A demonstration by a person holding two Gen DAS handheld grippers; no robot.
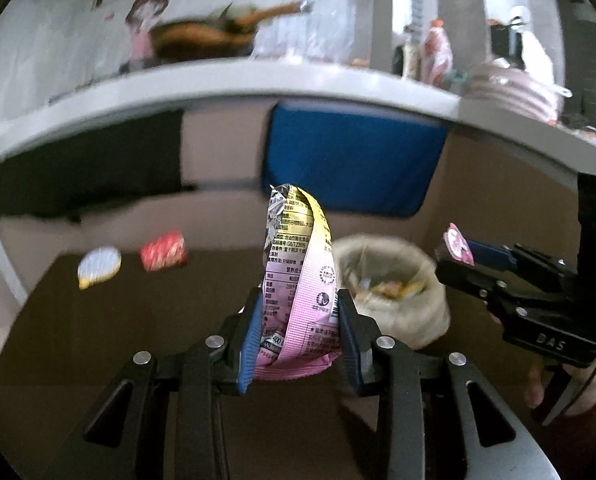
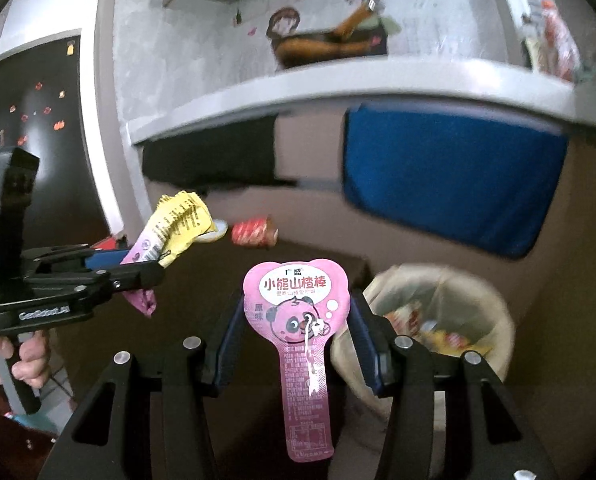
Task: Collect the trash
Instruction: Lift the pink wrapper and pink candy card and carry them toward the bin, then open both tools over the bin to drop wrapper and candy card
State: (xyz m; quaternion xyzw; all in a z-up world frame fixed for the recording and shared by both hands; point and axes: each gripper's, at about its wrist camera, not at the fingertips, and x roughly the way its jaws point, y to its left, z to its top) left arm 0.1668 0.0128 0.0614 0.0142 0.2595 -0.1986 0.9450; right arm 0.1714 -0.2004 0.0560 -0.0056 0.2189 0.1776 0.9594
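My left gripper (image 1: 300,332) is shut on a pink and yellow snack bag (image 1: 298,276), which stands upright between the blue pads. The same bag (image 2: 166,240) shows in the right wrist view, sticking out of the left gripper (image 2: 138,270) at the left. My right gripper (image 2: 298,328) is shut on a pink heart-shaped panda wrapper (image 2: 298,332) with a long tail hanging down. That wrapper (image 1: 456,244) shows at the tip of the right gripper (image 1: 458,256) in the left wrist view. A bin lined with a pale bag (image 1: 394,288) (image 2: 438,320) stands on the floor ahead, several wrappers inside.
A red wrapper (image 1: 164,250) (image 2: 254,232) and a white and yellow wrapper (image 1: 98,266) lie on the dark floor at the left. A blue panel (image 1: 354,160) (image 2: 450,184) hangs below a white counter edge (image 1: 258,92). A hand (image 2: 26,356) grips the left handle.
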